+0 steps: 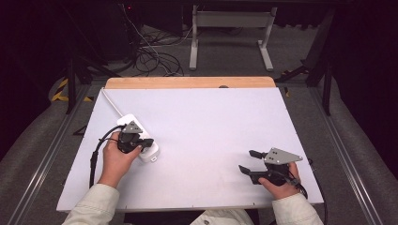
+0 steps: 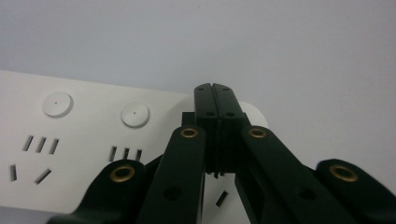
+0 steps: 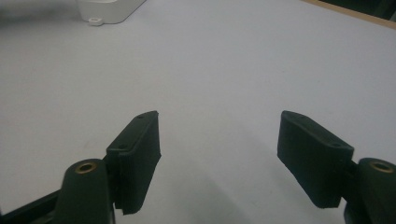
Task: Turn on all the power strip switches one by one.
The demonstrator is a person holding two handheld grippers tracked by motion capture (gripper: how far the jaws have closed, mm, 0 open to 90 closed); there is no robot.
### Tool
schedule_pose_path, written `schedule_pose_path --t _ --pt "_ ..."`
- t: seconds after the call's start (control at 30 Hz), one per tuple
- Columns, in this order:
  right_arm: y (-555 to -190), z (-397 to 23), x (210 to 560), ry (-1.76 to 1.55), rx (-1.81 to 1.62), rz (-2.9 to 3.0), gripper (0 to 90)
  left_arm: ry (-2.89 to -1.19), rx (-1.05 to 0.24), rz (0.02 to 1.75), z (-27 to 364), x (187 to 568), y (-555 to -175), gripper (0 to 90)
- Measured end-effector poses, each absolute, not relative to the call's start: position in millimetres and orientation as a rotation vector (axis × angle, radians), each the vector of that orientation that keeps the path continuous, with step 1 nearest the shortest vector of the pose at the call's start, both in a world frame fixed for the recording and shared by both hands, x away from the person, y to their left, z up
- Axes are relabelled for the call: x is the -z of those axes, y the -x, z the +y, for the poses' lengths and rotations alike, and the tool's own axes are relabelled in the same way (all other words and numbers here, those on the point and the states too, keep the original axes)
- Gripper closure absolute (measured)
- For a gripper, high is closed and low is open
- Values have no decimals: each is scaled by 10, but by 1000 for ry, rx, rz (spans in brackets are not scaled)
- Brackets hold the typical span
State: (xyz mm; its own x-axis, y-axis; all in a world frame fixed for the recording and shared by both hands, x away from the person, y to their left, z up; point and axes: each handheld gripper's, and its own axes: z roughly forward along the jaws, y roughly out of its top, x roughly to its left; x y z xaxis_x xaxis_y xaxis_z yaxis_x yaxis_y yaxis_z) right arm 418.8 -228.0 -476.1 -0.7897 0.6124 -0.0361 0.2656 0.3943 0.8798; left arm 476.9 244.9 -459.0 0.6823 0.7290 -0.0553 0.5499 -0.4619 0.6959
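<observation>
One white power strip (image 1: 141,140) lies at the table's (image 1: 211,122) left side, long way running far-left to near-right, and my left gripper (image 1: 146,142), jaws pressed together, hangs right over its near end, while my right gripper (image 1: 248,161) waits wide open, well apart.

No readable text, label, brand or number, power strip (image 2: 88,140) bears plain unlettered sockets
</observation>
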Motion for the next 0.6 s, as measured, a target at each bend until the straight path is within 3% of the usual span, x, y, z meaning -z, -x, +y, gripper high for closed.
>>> schedule_pose_path --t 0.6 --pt "-4184 -2269 4768 -765 -1364 2308 308 -2202 -380 1016 2397 4588 -4735 900"
